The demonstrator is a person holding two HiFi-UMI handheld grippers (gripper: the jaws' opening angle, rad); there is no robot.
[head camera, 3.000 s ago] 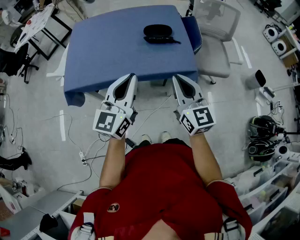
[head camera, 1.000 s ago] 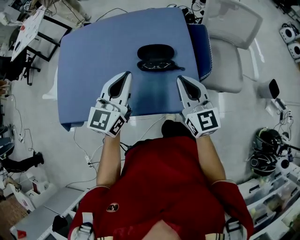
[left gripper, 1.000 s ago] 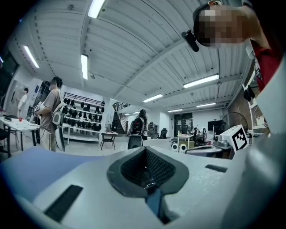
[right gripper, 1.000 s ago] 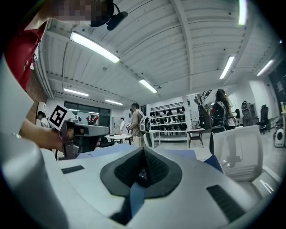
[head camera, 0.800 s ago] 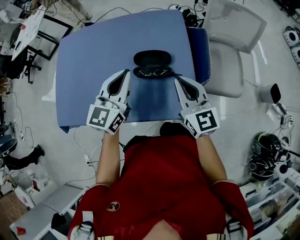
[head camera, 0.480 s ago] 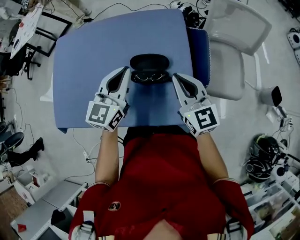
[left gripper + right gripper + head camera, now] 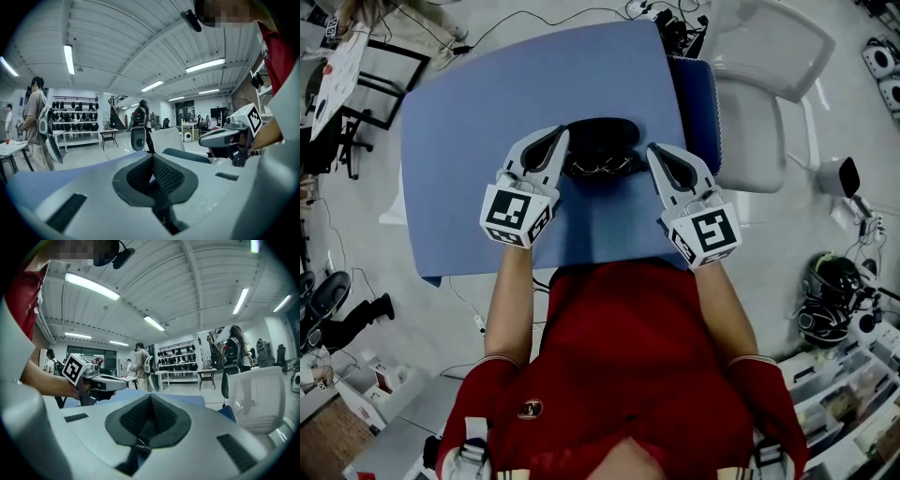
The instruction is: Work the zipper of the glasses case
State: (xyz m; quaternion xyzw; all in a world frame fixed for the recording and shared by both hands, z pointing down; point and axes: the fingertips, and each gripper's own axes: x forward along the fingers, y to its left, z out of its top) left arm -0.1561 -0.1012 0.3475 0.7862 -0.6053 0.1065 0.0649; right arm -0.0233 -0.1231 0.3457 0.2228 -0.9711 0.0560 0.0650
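Glasses case (image 7: pixel 602 141), black, open with spectacles (image 7: pixel 602 168) inside, lies on the table (image 7: pixel 478 103) between both claws. Left claw (image 7: pixel 556 136) and right claw (image 7: pixel 656 152) are clenched on nothing. Bare blue surface spreads leftward and toward the near edge.

Head view overlooks the table (image 7: pixel 478 141); gripper views skim it.

white chair (image 7: pixel 757 131) beside the blue table (image 7: pixel 469 122).

Ceiling strips (image 7: pixel 91 286) glare white in both gripper views, which bend strongly and go black at the corners. The head view is dimmer, sharp.
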